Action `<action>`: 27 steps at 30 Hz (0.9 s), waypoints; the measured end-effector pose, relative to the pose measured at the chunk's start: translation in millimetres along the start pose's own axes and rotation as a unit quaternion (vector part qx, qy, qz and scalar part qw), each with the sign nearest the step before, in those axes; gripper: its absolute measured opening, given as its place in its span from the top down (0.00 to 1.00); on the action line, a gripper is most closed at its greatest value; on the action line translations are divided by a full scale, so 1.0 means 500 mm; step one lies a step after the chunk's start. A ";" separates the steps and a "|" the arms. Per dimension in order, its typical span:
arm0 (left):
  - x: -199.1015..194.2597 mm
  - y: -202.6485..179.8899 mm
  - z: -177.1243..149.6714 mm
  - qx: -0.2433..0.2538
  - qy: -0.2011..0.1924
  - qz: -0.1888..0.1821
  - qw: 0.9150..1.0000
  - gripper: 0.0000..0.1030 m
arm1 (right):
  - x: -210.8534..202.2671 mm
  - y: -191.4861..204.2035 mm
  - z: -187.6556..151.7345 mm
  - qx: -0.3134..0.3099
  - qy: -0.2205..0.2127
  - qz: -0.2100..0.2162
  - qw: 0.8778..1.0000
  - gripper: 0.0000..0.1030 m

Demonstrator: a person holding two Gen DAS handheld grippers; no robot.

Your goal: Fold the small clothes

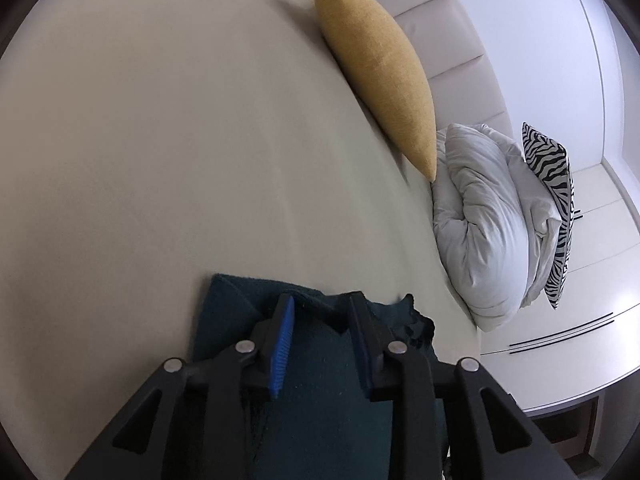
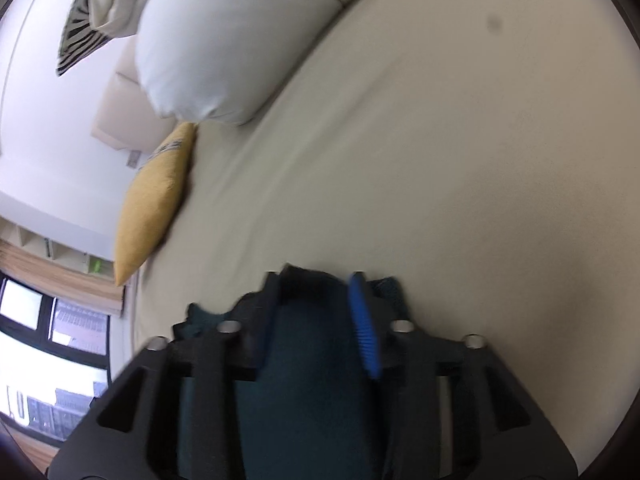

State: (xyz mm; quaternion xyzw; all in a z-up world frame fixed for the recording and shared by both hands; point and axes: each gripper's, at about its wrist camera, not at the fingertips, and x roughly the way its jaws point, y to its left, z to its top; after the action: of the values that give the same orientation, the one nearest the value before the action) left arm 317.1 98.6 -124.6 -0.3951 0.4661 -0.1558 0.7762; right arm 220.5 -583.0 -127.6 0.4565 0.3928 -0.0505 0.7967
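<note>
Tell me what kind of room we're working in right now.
Most likely a bedroom: a wide bed with a padded headboard, a yellow cushion and a white pillow propped against it.

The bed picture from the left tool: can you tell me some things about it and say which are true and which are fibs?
1. A yellow pillow lies on the bed. True.
2. The cloth under the left tool is bright red. False: the cloth is dark teal.
3. A zebra-striped cushion sits behind the white duvet. True.
4. The left tool's pads are squeezed tight together. False: they stand apart, with cloth showing between.
</note>
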 end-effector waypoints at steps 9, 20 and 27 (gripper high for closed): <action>-0.109 -0.029 -0.061 0.052 -0.037 0.008 0.998 0.50 | -0.066 0.031 -0.027 -0.067 -0.042 -0.028 0.996 0.54; -0.036 -0.096 -0.226 0.217 -0.023 0.122 0.968 0.50 | 0.011 0.165 -0.241 -0.243 0.077 0.018 0.967 0.54; -0.091 0.008 -0.200 0.151 -0.016 0.094 0.984 0.89 | -0.027 0.004 -0.195 -0.110 0.008 0.030 0.993 0.82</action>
State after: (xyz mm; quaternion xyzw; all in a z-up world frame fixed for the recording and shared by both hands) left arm 208.2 81.9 -125.9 -0.2299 0.4594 -0.1445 0.8457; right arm 155.6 -510.7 -143.9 0.3777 0.3885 0.0207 0.8403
